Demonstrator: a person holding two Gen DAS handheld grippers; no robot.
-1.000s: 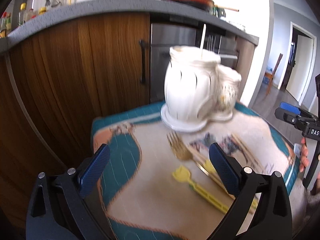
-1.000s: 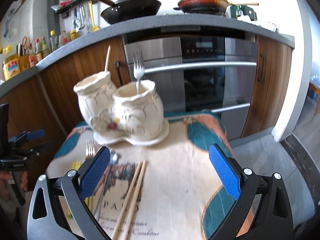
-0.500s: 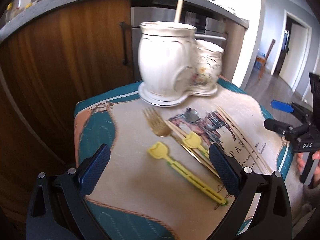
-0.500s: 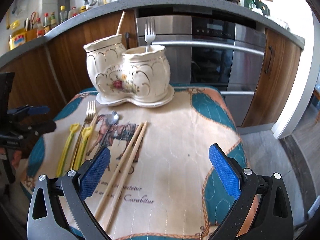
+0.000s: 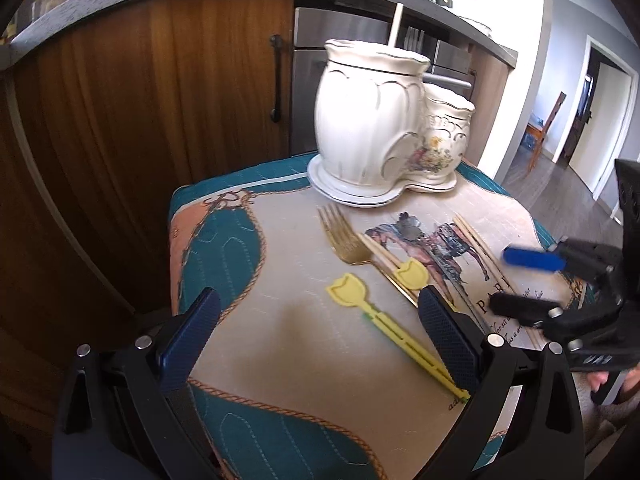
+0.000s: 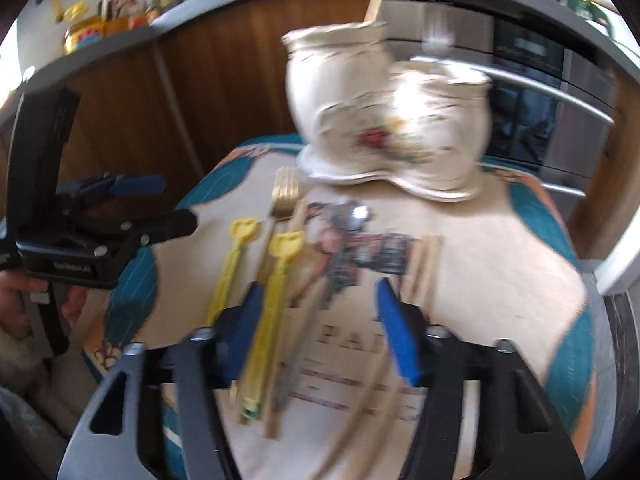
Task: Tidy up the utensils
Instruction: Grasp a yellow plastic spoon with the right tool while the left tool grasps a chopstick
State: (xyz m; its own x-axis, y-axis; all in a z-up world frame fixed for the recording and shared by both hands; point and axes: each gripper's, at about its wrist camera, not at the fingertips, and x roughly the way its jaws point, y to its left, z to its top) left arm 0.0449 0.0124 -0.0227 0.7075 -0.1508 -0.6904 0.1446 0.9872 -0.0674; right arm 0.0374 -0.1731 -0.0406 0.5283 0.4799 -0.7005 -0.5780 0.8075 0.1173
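Left wrist view: the left tool point(image 5: 318, 334) has dropped in closer than half a second ago, and its pads are spread wide with nothing between them. Directly ahead lies the nearer yellow pick point(image 5: 390, 326) on the cloth-covered bench point(image 5: 248, 364), shaped head toward the ceramic holder point(image 5: 384, 128), tail running back toward the right pad. Beside it the gold fork point(image 5: 348, 238) lies with tines toward the holder, and a second yellow pick point(image 5: 412, 272) rests on its handle. The right tool point(image 5: 520, 282) has swung in over the chopsticks point(image 5: 476, 240) from the side, jaws apart, gripping nothing.

Right wrist view: blurred, so this tool point(image 6: 320, 320) is moving fast; a moment back it sat higher and further off. It's open and empty, fingers straddling the lying utensils. The yellow pick point(image 6: 276, 276) runs lengthwise from camera toward the holder point(image 6: 388, 120), head far end, just inside the left pad. The chopsticks point(image 6: 424, 260) lie parallel by the other pad.

My read: both tools are closing on a pickup, nothing lifted yet; long axes line up along the approach, so a grip across the shaft looks natural.
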